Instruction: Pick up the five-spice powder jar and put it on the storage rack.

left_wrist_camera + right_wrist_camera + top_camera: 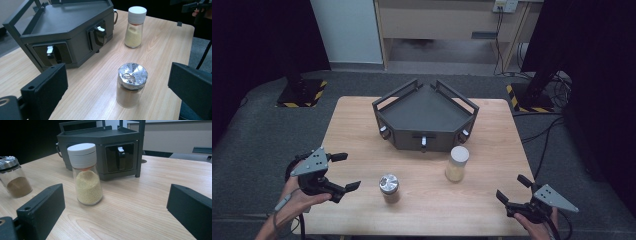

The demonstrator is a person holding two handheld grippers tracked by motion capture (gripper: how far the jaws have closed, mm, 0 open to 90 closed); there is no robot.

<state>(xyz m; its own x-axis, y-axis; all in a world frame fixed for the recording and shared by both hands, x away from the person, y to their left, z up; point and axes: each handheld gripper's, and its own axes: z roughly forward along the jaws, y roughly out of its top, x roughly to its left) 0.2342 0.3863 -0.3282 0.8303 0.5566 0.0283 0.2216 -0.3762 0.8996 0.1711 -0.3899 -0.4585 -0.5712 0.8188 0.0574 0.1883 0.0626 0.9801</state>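
Between the spread jaws of the left gripper (343, 171), a little ahead, the brown jar (131, 85) stands upright, silver cap up. Ahead of the right gripper (514, 187), also spread and holding nothing, the yellow jar (85, 173) stands upright, white cap up.

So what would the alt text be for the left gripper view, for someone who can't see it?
A glass jar with a silver lid, holding brown powder, stands upright on a wooden table between the open black jaws of the left gripper, untouched. Behind it are a white-capped jar of yellow grains and a dark grey angular rack.
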